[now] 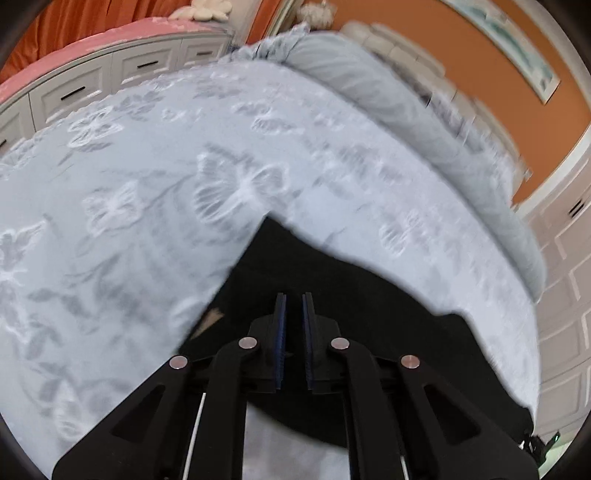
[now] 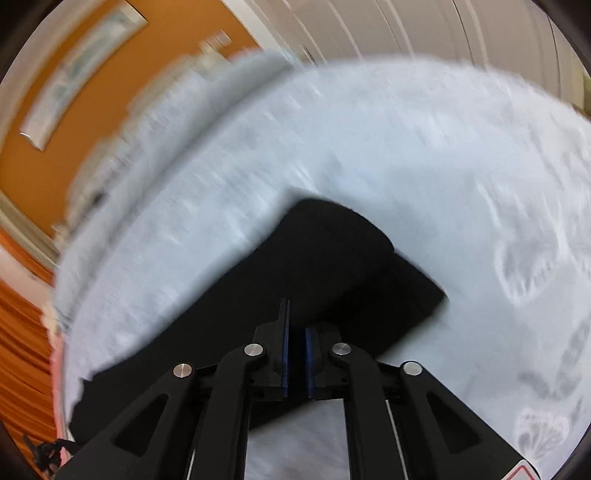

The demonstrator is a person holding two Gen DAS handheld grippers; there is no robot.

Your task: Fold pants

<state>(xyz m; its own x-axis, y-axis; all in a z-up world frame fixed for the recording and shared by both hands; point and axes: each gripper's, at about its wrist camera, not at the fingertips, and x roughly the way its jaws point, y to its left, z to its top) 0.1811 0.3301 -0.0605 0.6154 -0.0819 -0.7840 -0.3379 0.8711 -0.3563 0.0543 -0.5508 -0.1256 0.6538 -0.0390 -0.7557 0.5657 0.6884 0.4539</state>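
Black pants (image 1: 332,280) lie on a pale blue floral bedspread (image 1: 147,177). In the left wrist view my left gripper (image 1: 294,297) is nearly shut, its blue pads a narrow gap apart, with black fabric of the pants around and between them. In the right wrist view the pants (image 2: 325,251) show a folded, rounded end. My right gripper (image 2: 295,314) is also nearly shut with black fabric at its pads. Both views are motion-blurred, and the dark fabric hides the exact grip.
A blue pillow (image 1: 369,85) lies along the head of the bed by an orange wall with a framed picture (image 1: 517,48). White drawers (image 1: 92,85) stand beyond the far side. White panelled doors (image 2: 406,26) are behind the bed's other side.
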